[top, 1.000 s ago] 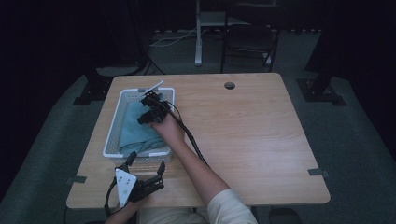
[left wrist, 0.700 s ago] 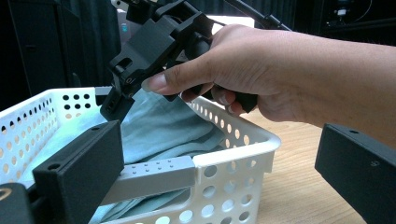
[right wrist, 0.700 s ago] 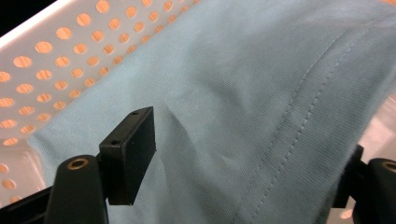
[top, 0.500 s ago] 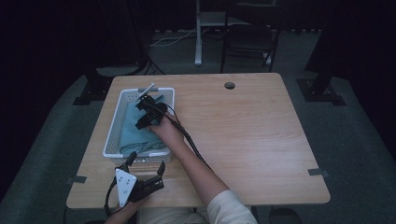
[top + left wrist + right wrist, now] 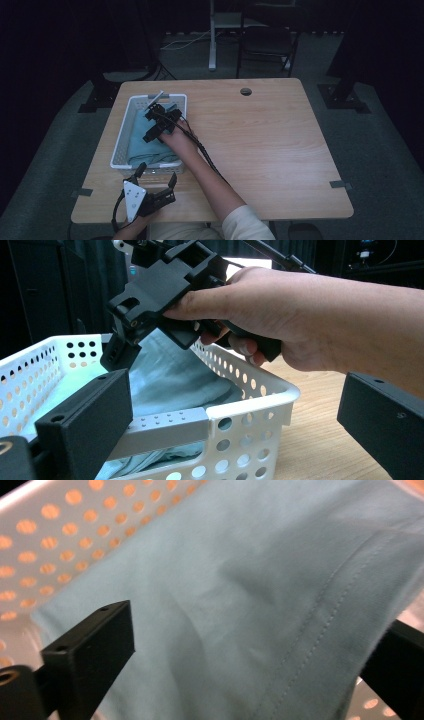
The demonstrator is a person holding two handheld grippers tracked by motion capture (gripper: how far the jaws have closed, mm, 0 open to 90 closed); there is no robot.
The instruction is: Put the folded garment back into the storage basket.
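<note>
A white perforated basket (image 5: 117,145) stands on the left of the wooden table and holds a folded light blue cloth (image 5: 137,140). A person's right hand carries my right gripper (image 5: 152,125) over the basket, pointing down at the cloth. Its jaws have just been opening. They now stand wide, one on each side of the cloth (image 5: 240,580), with neither pad pressing on it, so the right gripper (image 5: 245,645) is open. My left gripper (image 5: 157,174) rests by the basket's near wall (image 5: 250,407), open and empty (image 5: 235,425), and looks at the cloth (image 5: 170,375) and the right hand (image 5: 300,315).
Bare wood spreads to the right of the basket, with a round cable hole (image 5: 245,91) near the far edge. A chair (image 5: 265,45) and a stand post (image 5: 212,45) are behind the table. The right gripper's cable (image 5: 202,150) runs along the forearm.
The right gripper's jaws have spread apart over the cloth. The hand has barely shifted. The left gripper has stayed where it was.
</note>
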